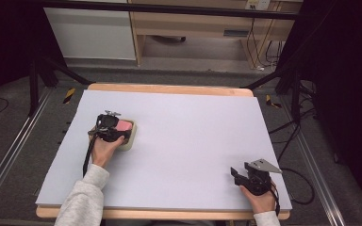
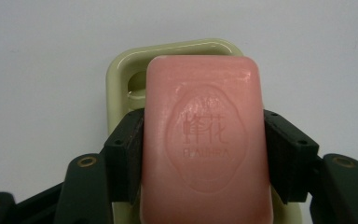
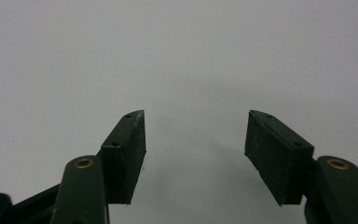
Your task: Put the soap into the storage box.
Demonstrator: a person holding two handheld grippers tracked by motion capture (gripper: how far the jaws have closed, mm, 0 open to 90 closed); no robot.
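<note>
A pink bar of soap [image 2: 205, 140] with a stamped oval mark is clamped between the two black jaws of my left gripper [image 2: 204, 123], which is shut on its long sides. Under it lies a pale green soap dish [image 2: 121, 74], its rim showing past the bar. In the high view the left gripper [image 1: 114, 130] stands over the soap [image 1: 124, 126] and the dish [image 1: 128, 144] at the table's left. My right gripper [image 1: 235, 175] rests near the front right edge, and in its own view its jaws [image 3: 196, 135] stand open with nothing between them.
A pale lilac sheet [image 1: 184, 136] covers the wooden table. Black frame legs, cables and rails stand around the table on the grey floor. A wooden cabinet [image 1: 193, 23] is at the back.
</note>
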